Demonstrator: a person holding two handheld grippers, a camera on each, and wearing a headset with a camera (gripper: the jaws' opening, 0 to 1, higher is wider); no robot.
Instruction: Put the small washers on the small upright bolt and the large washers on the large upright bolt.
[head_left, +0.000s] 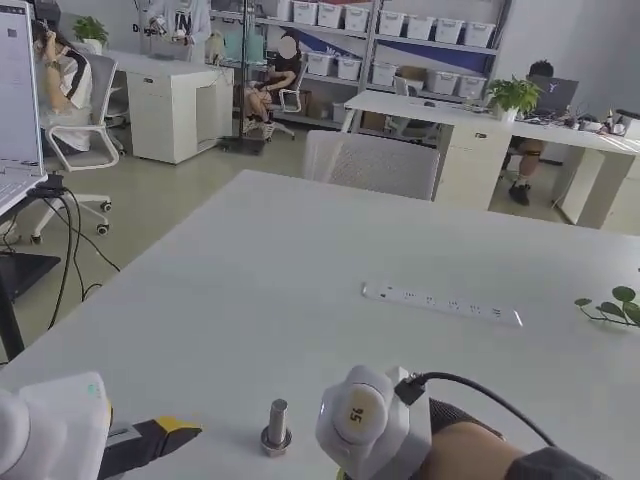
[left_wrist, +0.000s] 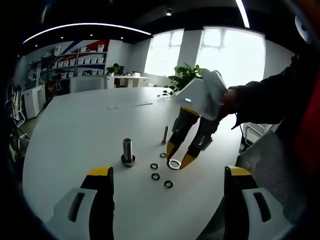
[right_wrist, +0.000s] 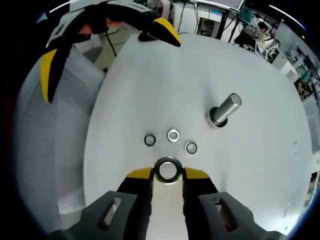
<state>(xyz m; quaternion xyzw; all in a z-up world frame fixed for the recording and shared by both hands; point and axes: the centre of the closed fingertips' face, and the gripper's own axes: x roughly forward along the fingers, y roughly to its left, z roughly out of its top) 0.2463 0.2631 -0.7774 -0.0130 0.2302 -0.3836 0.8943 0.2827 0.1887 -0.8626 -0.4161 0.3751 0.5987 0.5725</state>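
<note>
the large washer (right_wrist: 159, 169) is sitting edge-on between the tips of the right gripper (right_wrist: 168, 175). the jaws are closing narrowly on its rim, so the hole is facing open and unblocked. from these views i cannot tell whether it is resting on the white table (right_wrist: 260, 165) or hanging just above it.

three small washers (right_wrist: 173, 135) are lying loose just beyond the tips, near one another but apart. the large upright bolt (right_wrist: 226, 108) is standing farther out on its wider base. the small upright bolt (left_wrist: 165, 134) is standing past it in the left gripper view, thin and easy to knock. the left gripper (left_wrist: 168, 173) is hanging back with its jaws wide, holding nothing.

judging by this, the step in hand is carrying the large washer to the large bolt. doing it well means:

- lifting straight up first, so the tips are not dragging through the small washers
- keeping the ring level while travelling
- centring the hole over the bolt's top before lowering
- gripping only the near rim, so the tips are staying clear of the thread as the ring is going down
- opening the jaws only once the bolt is passing through the hole

a tilted ring is likely to catch on the thread or tip the bolt, so a slow, vertical descent is looking safest.
</note>
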